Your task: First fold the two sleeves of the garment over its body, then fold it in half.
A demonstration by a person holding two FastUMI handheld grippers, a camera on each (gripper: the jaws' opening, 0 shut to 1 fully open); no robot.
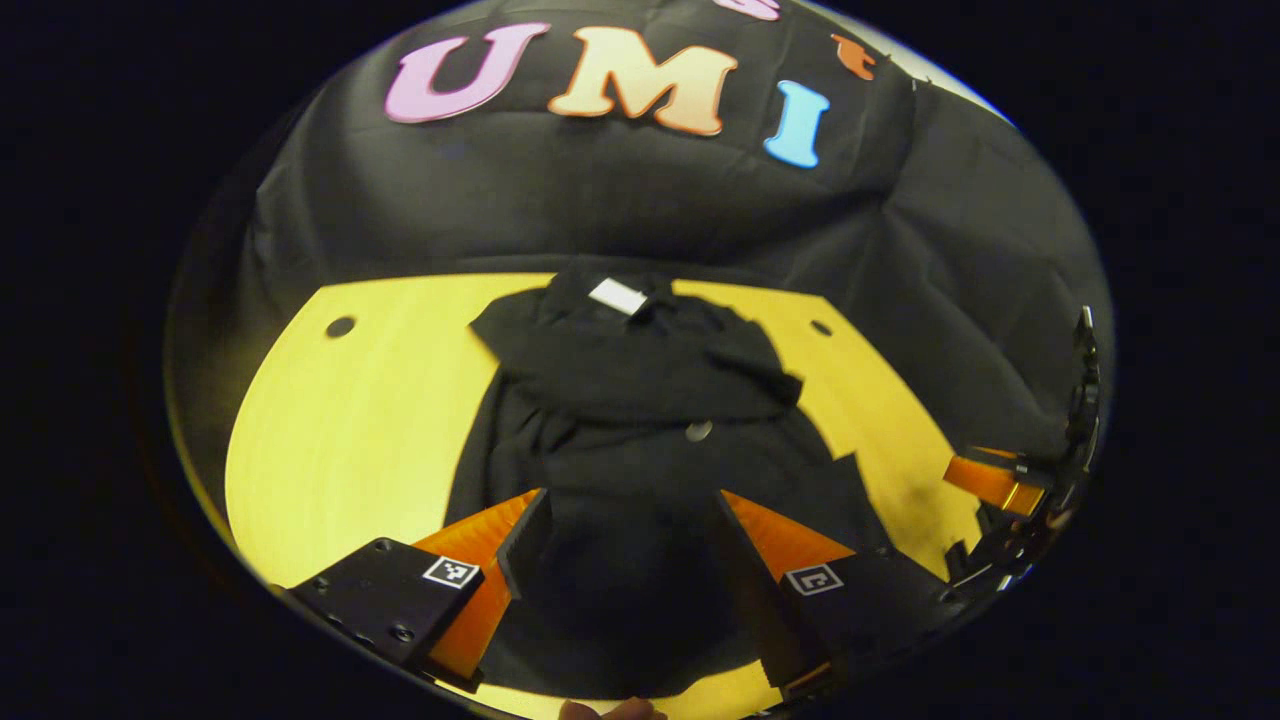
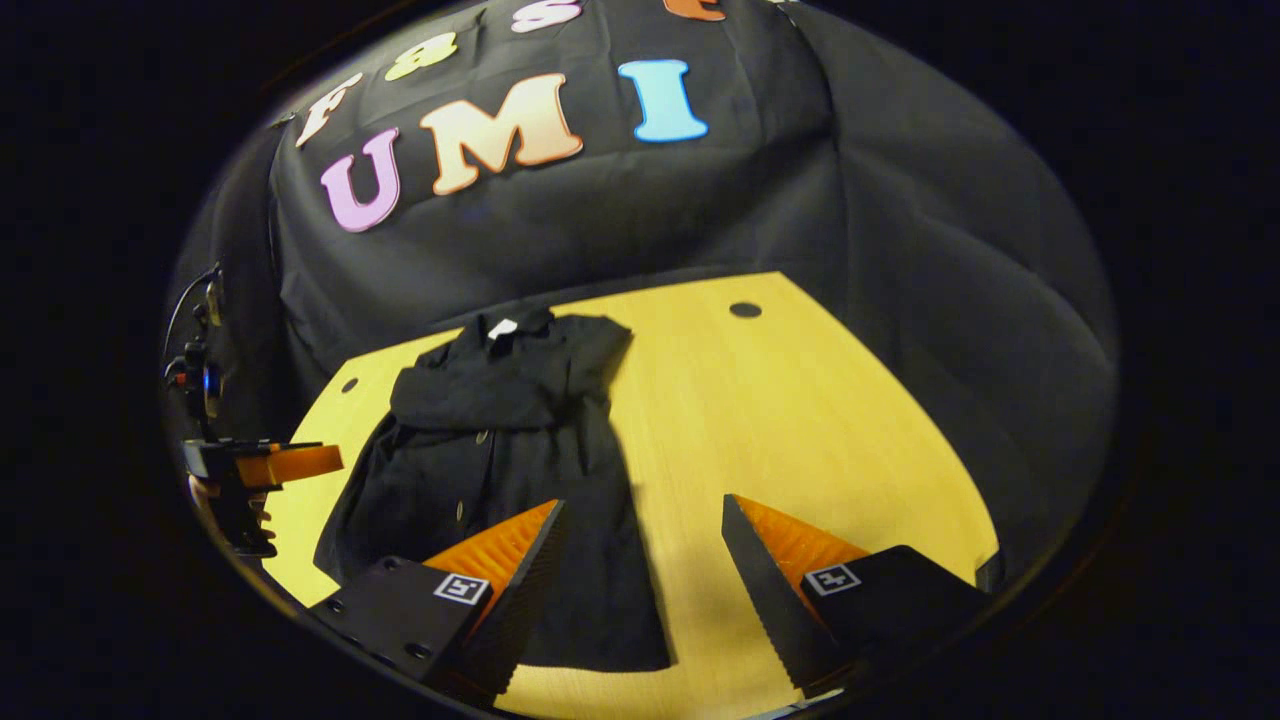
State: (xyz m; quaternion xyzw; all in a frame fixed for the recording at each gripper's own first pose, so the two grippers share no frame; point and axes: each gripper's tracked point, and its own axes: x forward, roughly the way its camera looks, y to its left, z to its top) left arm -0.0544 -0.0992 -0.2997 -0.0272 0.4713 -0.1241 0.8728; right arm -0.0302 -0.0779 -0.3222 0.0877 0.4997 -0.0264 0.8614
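A black garment (image 1: 640, 400) lies flat on the yellow table (image 1: 340, 420), collar and white label (image 1: 617, 296) at the far end. Both sleeves lie crossed over its chest, and a small button (image 1: 699, 431) shows below them. My left gripper (image 1: 631, 497) hovers open above the garment's near hem, its fingers spread wide over the cloth. In the right gripper view the garment (image 2: 500, 440) sits to the left. My right gripper (image 2: 642, 503) is open, one finger above the hem's right corner and the other above bare table. Nothing is between either pair of fingers.
Bare tabletop (image 2: 800, 420) stretches to the right of the garment, with round holes (image 2: 745, 309) near the far corners. The right gripper (image 1: 1000, 485) shows at the table's right edge, the left gripper (image 2: 270, 465) at its left edge. Black cloth walls the booth behind.
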